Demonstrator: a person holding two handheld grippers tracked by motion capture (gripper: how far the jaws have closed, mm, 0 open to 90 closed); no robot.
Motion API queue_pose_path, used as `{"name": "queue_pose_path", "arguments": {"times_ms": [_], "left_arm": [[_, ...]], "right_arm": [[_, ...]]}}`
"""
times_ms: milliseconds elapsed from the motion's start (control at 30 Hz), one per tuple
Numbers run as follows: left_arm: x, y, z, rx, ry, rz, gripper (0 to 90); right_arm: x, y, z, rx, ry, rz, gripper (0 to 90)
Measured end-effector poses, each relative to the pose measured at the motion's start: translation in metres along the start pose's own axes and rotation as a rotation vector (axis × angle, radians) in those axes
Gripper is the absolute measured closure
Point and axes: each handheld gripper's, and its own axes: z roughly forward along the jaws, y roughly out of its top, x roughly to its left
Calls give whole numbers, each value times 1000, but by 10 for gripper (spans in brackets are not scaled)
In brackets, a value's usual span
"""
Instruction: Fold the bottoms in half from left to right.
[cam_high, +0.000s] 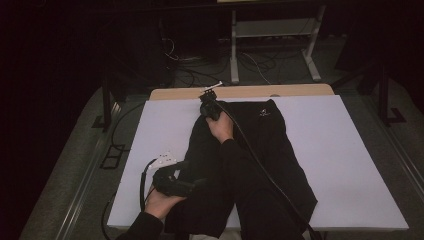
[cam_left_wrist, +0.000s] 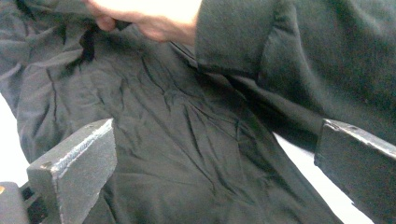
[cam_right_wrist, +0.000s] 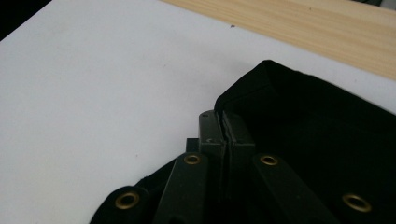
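Black garment (cam_high: 260, 165) lies spread down the middle of the white tabletop (cam_high: 350, 150), its far hem just short of the far edge, its near part running off the near edge.

My right gripper (cam_high: 209, 107) sits at the garment's far left corner. In the right gripper view its jaws are pressed together with the edge of the cloth pinched between them — a thin bite, right at the hem.

My left gripper (cam_high: 172, 182) rests near the near left corner of the tabletop, at the garment's left side. Its jaws stand spread wide over wrinkled fabric, holding nothing.

Judgement: the step in hand is securing both points on the left side before a fold or lift. To do it well, the left jaws should drop onto the side hem and take a single layer — not a bunch of wrinkles. The right pinch looks shallow; keep tension low, or it may slip.
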Motion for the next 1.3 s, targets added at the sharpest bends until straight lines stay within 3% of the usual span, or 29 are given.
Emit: {"name": "queue_pose_path", "arguments": {"times_ms": [133,333,933,1067,1300], "left_arm": [[-2,0,-9,36,18,17,0],[-2,-5,-24,1,16,-9,0],[-7,-10,-50,97,28,55,0],[-8,-14,-53,93,44,48,0],[-6,-20,-54,128,54,44,0]], "right_arm": [[-1,-3,-4,-16,-3,-16,863],[-5,-6,-13,-49,41,7,863],[-11,-9,-31,-85,54,1,862],[-13,-10,-33,-91,55,7,862],[-13,-12,-34,-95,51,2,862]]}}
